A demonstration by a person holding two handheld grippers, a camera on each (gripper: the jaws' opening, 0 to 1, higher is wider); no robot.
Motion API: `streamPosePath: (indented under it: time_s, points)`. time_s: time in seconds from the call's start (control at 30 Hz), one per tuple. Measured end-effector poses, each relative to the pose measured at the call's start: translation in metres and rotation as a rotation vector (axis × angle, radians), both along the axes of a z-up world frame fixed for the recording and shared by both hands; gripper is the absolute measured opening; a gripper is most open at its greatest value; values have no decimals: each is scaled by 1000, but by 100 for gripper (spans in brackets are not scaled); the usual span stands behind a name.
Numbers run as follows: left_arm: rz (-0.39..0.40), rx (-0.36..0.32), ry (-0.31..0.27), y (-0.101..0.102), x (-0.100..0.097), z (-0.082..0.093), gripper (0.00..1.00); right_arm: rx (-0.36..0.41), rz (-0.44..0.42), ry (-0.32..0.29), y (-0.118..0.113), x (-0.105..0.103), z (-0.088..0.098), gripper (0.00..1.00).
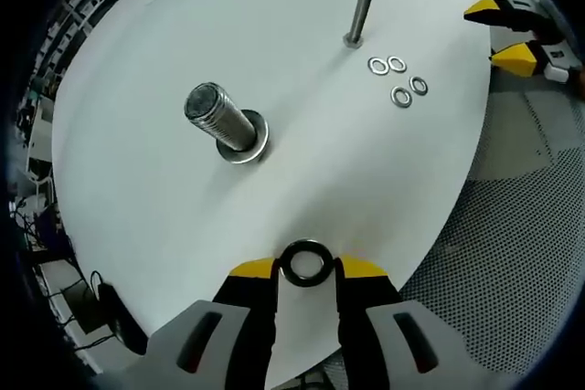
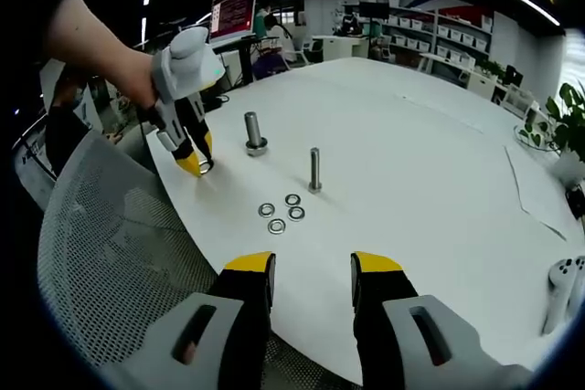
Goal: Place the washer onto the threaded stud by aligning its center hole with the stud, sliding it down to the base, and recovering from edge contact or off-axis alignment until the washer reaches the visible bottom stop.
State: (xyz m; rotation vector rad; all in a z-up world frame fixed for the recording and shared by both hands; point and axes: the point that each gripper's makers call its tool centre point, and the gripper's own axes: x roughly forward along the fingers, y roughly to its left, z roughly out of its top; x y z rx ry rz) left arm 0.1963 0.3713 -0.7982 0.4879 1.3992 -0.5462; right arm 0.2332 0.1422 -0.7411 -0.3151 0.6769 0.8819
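In the left gripper view the left tongs (image 1: 306, 267) are closed on a dark steel washer (image 1: 305, 263), which sits flat-on between the two yellow tips, just above the white round desk (image 1: 137, 180). Ahead of the washer stands the thick threaded stud (image 1: 222, 118), tilted toward the camera by the lens, with a washer-like flange (image 1: 245, 145) at its base. Beyond the thick stud is a thinner bolt (image 1: 359, 17), upright on the desk. Just to the right of the bolt lie four small loose washers (image 1: 398, 79), close together but apparently not touching, though the view is too small to be sure.

In the right gripper view the right tongs (image 2: 313, 273) are open and hold nothing, hovering over the desk edge (image 2: 302, 317) nearest the camera. The left tongs (image 2: 196, 163) appear left of the thick stud (image 2: 254, 132), tips down near the desk, held by a person's hand (image 2: 137, 75). A mesh chair (image 2: 110, 253) sits beside the desk.
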Motion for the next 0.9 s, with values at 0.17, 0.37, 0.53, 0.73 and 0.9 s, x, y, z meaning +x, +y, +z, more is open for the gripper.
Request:
streamPosePath:
  time_s: [0.17,0.37,0.53,0.73,0.9]
  points:
    - [-5,-13,-6,0,1,0,23,-2,2,1,0,0,0,36]
    - [6,-9,12,0,2,-1,21,-1,3,-1,0,0,0,36]
    - [14,2,16,0,1,-1,20,-1,1,-1,0,0,0,36]
    - [11,-23,-13,1,-1,1,20,-2,2,-3,0,0,0,36]
    - [3,-34,-38,1,-1,3,19,-3,2,-3,0,0,0,36]
